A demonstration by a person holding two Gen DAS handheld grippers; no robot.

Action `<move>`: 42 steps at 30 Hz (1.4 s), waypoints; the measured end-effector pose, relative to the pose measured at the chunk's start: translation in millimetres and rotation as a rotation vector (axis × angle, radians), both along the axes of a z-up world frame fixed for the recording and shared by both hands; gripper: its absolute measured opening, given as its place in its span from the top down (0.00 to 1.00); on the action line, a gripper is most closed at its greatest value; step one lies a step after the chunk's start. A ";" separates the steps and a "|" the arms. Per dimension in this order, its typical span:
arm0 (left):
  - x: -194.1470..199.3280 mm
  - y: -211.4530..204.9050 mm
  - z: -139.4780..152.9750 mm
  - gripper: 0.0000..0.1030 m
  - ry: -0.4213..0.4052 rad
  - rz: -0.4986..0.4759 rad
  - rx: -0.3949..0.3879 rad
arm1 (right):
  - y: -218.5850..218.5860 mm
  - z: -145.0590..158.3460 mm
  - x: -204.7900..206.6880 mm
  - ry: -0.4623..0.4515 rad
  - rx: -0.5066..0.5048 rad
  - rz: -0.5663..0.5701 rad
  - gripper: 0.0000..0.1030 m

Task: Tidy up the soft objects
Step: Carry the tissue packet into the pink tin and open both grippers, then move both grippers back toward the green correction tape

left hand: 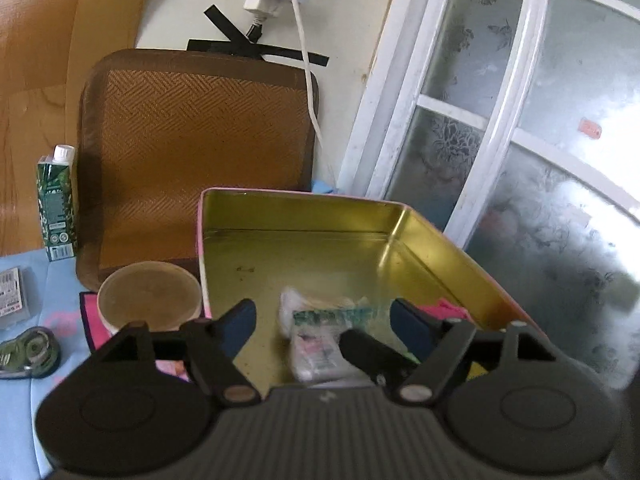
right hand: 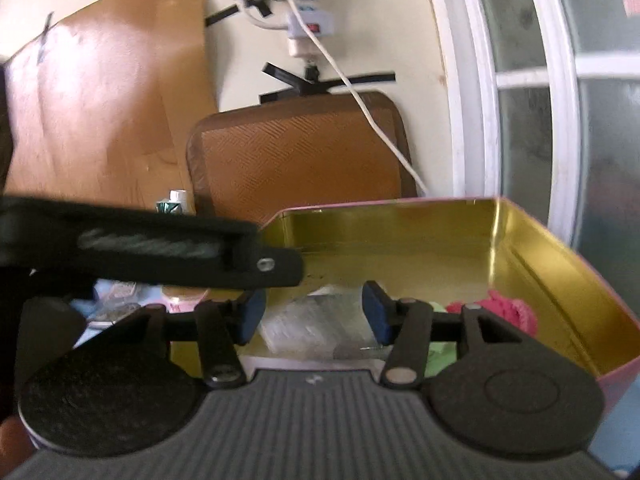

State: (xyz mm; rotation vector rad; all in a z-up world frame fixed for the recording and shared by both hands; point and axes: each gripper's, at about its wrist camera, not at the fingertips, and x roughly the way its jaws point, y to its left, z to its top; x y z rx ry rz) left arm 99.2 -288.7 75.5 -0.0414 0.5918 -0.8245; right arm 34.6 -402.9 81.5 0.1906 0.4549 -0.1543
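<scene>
1. The left gripper (left hand: 323, 322) tilts down over the gold-lined tin (left hand: 304, 216), jaws spread apart and pressing on nothing.
2. The right gripper (right hand: 314, 316) also angles down into the tin, jaws apart; the tissue packet (right hand: 316, 326) lies between its pads, but whether they touch it I cannot tell.
3. The packet is clear, crinkled plastic with green and pink print, on the tin's floor.
4. To its right lie one pink soft item (right hand: 506, 312) and one green one (right hand: 442, 354).
</scene>
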 end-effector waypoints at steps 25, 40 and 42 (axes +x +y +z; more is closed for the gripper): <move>-15.0 290.5 -58.0 0.20 -0.042 0.424 -0.017 | 175.2 -5.5 37.1 0.020 0.021 0.321 0.44; -8.1 296.1 -67.4 0.19 0.031 0.347 -0.064 | 191.9 -61.4 186.2 0.344 0.005 0.211 0.40; -7.4 295.6 -67.7 0.17 0.033 0.349 -0.064 | 189.5 -62.8 184.1 0.349 0.028 0.213 0.42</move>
